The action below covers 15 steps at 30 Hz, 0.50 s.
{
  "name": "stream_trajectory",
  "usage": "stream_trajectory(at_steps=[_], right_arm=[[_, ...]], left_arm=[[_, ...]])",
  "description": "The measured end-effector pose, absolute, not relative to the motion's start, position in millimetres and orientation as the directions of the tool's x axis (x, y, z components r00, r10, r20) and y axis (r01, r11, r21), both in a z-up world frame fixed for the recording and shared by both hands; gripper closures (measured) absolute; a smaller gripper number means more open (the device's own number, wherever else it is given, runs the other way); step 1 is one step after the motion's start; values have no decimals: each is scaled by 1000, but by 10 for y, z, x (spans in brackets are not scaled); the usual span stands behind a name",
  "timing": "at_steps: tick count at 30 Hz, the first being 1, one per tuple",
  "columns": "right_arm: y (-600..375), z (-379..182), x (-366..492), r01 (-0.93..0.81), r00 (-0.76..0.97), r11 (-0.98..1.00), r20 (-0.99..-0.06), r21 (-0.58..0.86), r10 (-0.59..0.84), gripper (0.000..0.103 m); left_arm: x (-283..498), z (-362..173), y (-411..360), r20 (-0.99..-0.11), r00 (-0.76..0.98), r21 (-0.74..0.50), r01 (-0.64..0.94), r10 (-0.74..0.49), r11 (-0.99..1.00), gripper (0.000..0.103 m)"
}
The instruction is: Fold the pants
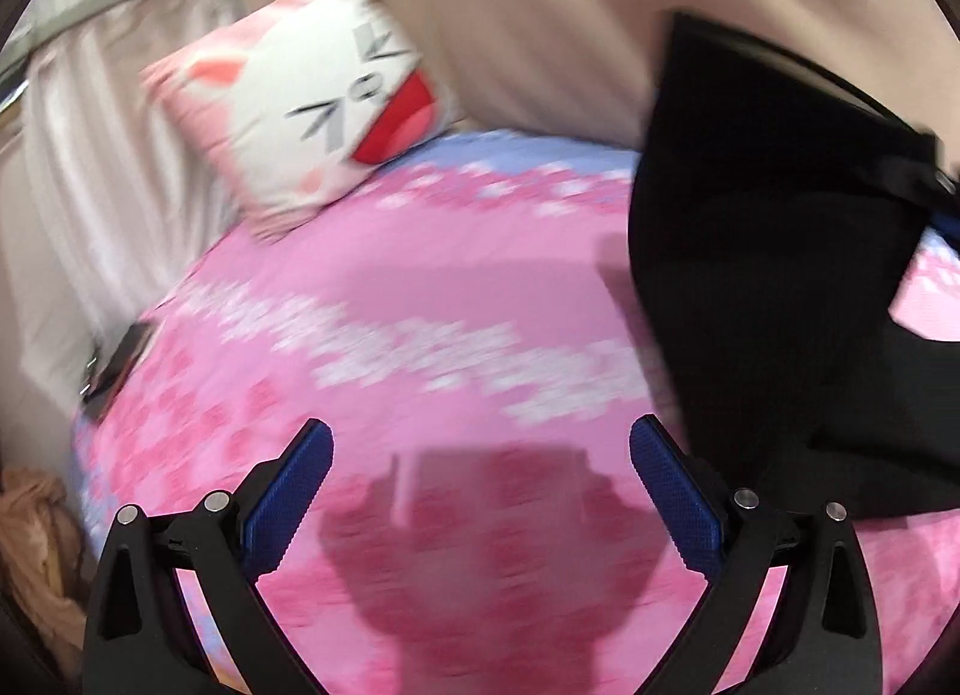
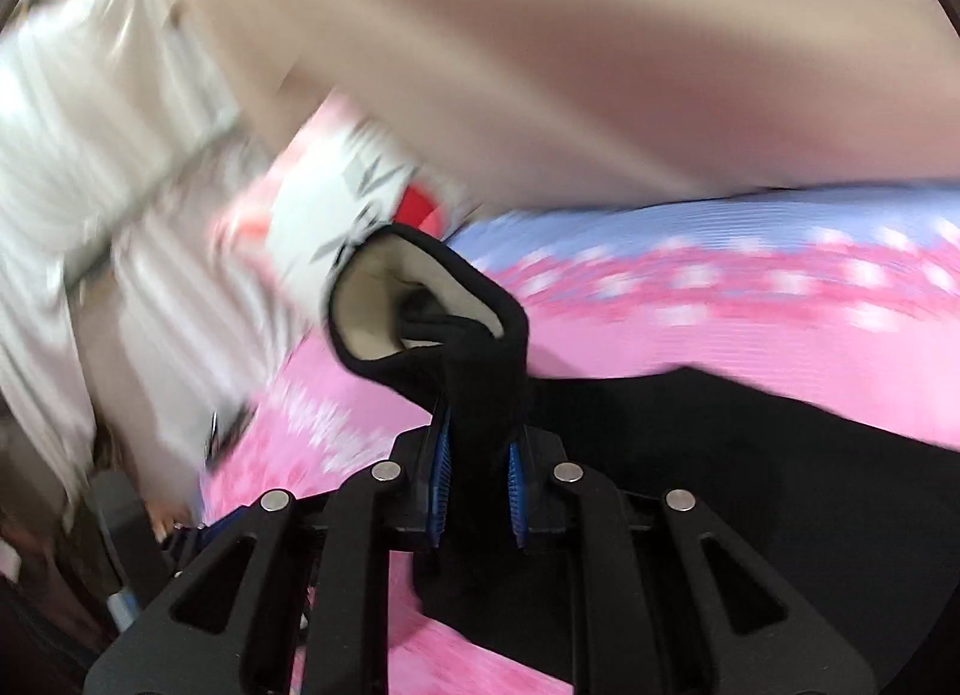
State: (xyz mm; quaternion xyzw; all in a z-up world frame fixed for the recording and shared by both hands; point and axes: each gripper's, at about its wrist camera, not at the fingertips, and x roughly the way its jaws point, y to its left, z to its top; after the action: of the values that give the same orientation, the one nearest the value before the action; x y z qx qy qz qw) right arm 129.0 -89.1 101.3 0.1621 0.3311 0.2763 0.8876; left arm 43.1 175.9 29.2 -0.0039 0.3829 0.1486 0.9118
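The black pants (image 1: 780, 287) hang lifted above the pink flowered bed sheet (image 1: 390, 287) at the right of the left wrist view. My left gripper (image 1: 480, 443) is open and empty, low over the sheet, just left of the hanging cloth. My right gripper (image 2: 477, 455) is shut on a bunched edge of the pants (image 2: 750, 455), whose cream lining (image 2: 372, 305) shows above the blue pads (image 2: 441, 473). The rest of the pants trails to the right over the bed. Both views are motion-blurred.
A pink and white cat-face pillow (image 1: 312, 95) leans at the bed's head, also in the right wrist view (image 2: 360, 215). Beige wall (image 1: 540, 5) behind. White curtain (image 1: 90, 155) at left. A dark phone-like object (image 1: 117, 365) lies at the bed's left edge.
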Motion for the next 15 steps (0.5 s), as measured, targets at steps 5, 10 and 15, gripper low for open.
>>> stream_trajectory(at_steps=[5, 10, 15], right_arm=[[-2311, 788, 919, -175, 729, 838, -504, 517, 463, 88], [-3164, 111, 663, 2, 693, 794, -573, 608, 437, 88], [-3258, -193, 624, -54, 669, 728, -517, 683, 534, 83]], left_arm=[[708, 340, 976, -702, 691, 97, -146, 172, 985, 5], [882, 259, 294, -719, 686, 110, -52, 116, 993, 5], [1028, 78, -262, -750, 652, 155, 8, 113, 988, 5]])
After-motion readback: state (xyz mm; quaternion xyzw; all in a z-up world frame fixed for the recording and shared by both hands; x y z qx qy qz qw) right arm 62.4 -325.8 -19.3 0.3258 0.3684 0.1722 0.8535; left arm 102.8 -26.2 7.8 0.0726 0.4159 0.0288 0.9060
